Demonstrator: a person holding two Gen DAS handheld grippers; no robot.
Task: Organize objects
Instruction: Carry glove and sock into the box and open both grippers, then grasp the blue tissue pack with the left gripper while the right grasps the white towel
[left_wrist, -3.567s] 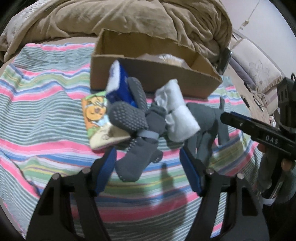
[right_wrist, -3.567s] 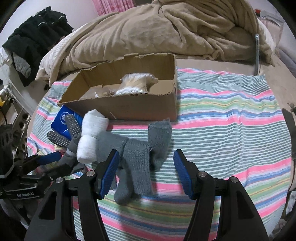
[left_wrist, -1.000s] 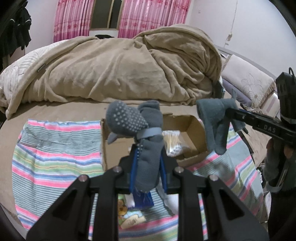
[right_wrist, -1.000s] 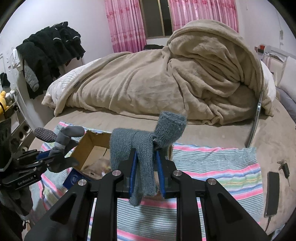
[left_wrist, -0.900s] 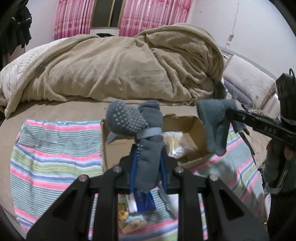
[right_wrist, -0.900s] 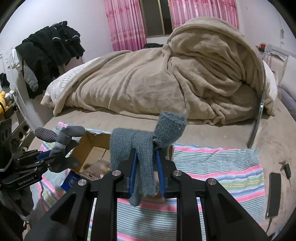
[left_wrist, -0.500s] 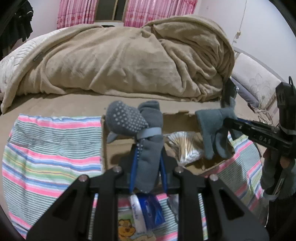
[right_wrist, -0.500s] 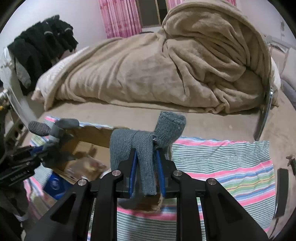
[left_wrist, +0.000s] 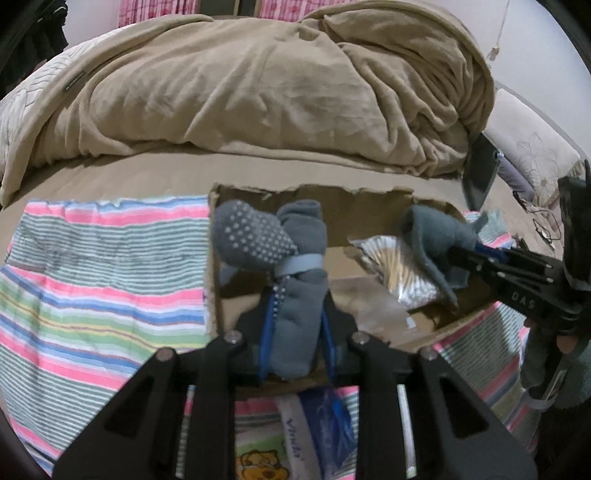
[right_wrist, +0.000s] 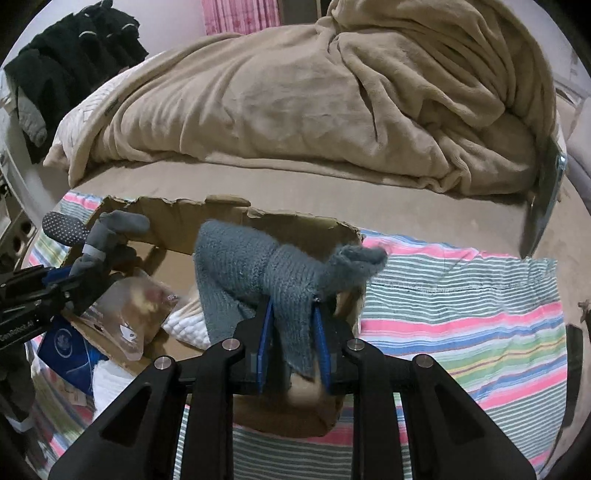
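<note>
Both socks have come down from mid-air and now hang over the cardboard box (left_wrist: 369, 199). My left hand-held gripper (left_wrist: 295, 328) is opening around the dotted sock (left_wrist: 266, 240), so it may snag and miss. The right hand-held gripper (right_wrist: 291, 332) pinches the knit sock (right_wrist: 273, 266).

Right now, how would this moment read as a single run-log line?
left gripper: jaws opening, dotted grey socks between them | right gripper: shut on grey knit socks | both over cardboard box | striped cloth beneath
</note>
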